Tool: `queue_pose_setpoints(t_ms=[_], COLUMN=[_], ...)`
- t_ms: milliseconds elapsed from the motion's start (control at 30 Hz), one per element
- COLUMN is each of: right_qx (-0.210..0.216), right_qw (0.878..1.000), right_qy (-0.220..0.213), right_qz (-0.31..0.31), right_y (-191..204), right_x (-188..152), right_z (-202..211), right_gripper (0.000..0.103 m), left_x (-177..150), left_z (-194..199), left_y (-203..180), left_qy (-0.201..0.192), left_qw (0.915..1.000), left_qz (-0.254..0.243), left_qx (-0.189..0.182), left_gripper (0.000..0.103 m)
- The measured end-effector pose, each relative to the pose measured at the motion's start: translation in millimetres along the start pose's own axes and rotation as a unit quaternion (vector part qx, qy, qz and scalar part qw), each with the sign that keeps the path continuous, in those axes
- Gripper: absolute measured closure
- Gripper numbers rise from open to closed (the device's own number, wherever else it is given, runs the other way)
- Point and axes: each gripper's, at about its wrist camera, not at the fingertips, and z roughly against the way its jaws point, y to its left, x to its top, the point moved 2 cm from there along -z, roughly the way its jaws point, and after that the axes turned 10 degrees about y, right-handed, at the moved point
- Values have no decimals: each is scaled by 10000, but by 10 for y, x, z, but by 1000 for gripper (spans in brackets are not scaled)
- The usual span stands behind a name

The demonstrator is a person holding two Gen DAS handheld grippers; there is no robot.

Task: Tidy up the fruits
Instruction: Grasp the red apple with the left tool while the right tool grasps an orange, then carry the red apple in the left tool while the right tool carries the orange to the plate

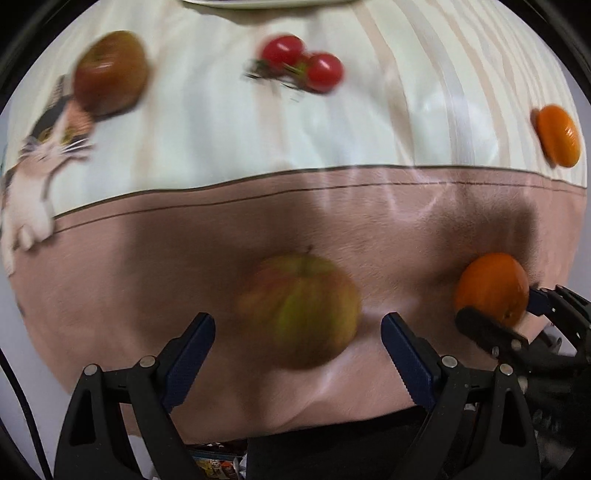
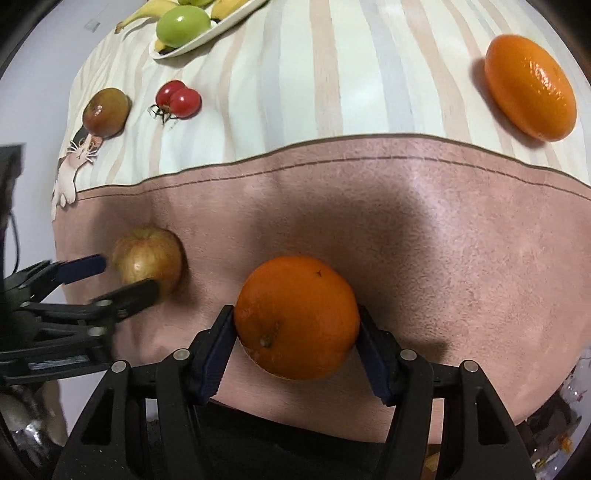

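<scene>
My left gripper (image 1: 297,326) is open, its jaws on either side of a yellow-red apple (image 1: 300,310) on the pink part of the cloth; it also shows in the right wrist view (image 2: 127,275) around the apple (image 2: 147,258). My right gripper (image 2: 297,328) is shut on an orange (image 2: 297,317) near the table's front edge; that orange shows in the left wrist view (image 1: 491,288). A second orange (image 2: 530,86) lies far right. A dark red-green apple (image 2: 107,110) and two red tomatoes (image 2: 179,98) lie far left.
A white plate (image 2: 207,38) at the back left holds a green apple (image 2: 183,24) and bananas (image 2: 147,11). The striped tablecloth (image 2: 295,92) has a cat picture (image 2: 75,162) at its left edge. The table's front edge drops off just below both grippers.
</scene>
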Motion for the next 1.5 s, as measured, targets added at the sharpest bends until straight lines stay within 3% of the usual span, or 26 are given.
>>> queue_pose_setpoints(t_ms=[67,133,167,200,267,367,500,1067,1233,1500], right_qx=[20,58,83,107,173,235,289,-103,-33,242], right_qw=[10000,9998,9997,9996,9992,9987,9982,9982,9993,9982], right_qy=[-15,-35,-42,-51,-57,-50,-57,4,-174,-528], right_qz=[-96,-191,-235,-272,-354,-460,-530,-599,-339,-128], right_y=[-39,-134,-159,-189,-263,-346,-323,-70,195,346], right_x=[1,-7,-4,-11,-30,-12,68,400,423,536], right_z=[-13,-7,-9,-4,16,37,23,-206,-135,238], right_gripper=[37,37,37,37,37,37,37,36,37,38], left_x=[45,60,63,63,29,-23,-54,180,162,178], left_z=[-119,-169,-183,-195,-183,-152,-181,-244,-91,390], left_y=[-91,-96,-70,-26,51,139,170,267,204,216], left_qy=[83,10,-34,-65,-114,-203,-165,-129,-333,-758], left_qw=[10000,9998,9996,9996,9995,9988,9987,9981,9978,9961], left_qz=[-52,21,66,124,266,373,472,535,452,448], left_qx=[17,174,266,251,90,231,140,288,341,90], left_gripper=[12,23,37,38,39,39,38,39,39,39])
